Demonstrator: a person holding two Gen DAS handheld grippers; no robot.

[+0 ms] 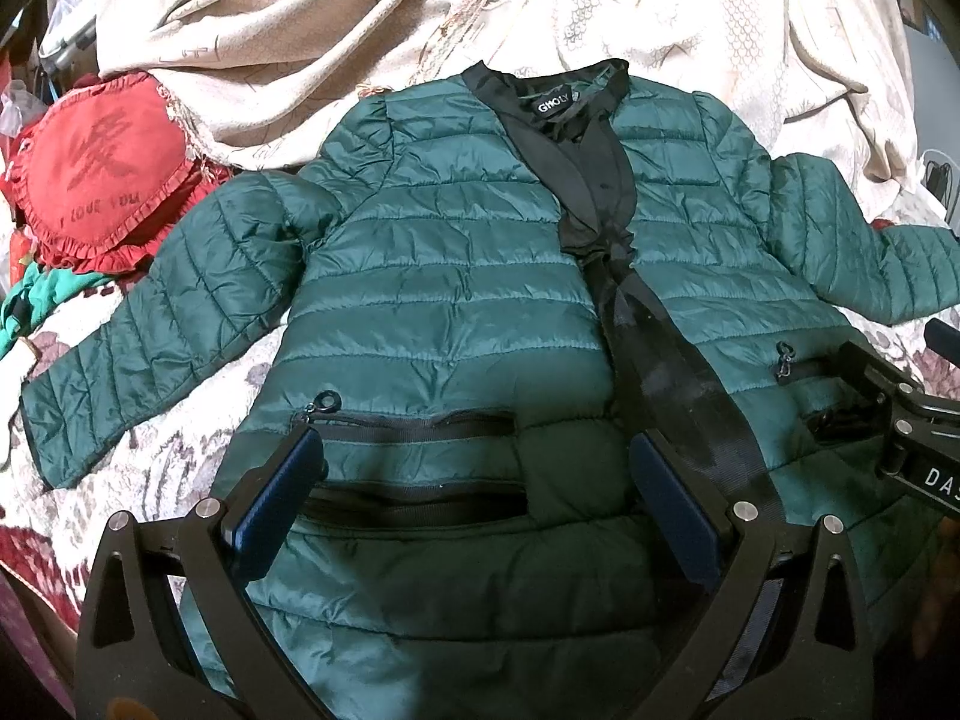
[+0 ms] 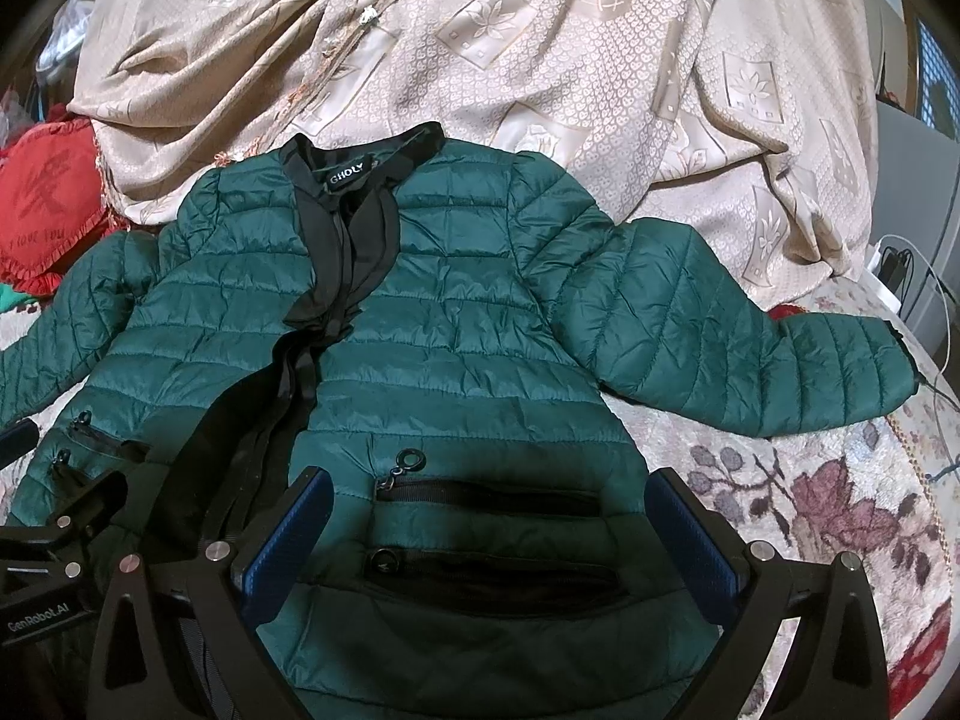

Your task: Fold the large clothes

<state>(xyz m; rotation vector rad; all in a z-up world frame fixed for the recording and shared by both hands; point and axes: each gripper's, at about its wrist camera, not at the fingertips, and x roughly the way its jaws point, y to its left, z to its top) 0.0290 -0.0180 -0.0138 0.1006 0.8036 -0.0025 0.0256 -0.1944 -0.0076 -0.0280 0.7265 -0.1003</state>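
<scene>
- A big green puffy jacket lies flat, front side up, on a flowery bed cover. Its collar points to 12 o'clock and its hem is down at 6 o'clock, close to both cameras.
- The two sleeves stick out, one toward 9 o'clock and one toward 3 o'clock.
- The jacket looks spread out and not folded yet, so I think the fold is only starting.
- To do it well, I would grab a sleeve or a side edge with just a little cloth, lift it low, and lay it over the middle so the black strip down the front stays straight. The puffy cloth looks slippery and may slide.
- The left gripper hangs low over the hem, aimed toward 12 o'clock. Its blue fingers are spread wide apart with nothing between them; one sits by the pocket zipper.
- The right gripper hangs just beside it, over the other pocket. Its fingers are spread wide too and grip nothing.
- A cream blanket is bunched up past the collar, and a red pillow lies at 10 o'clock.
</scene>
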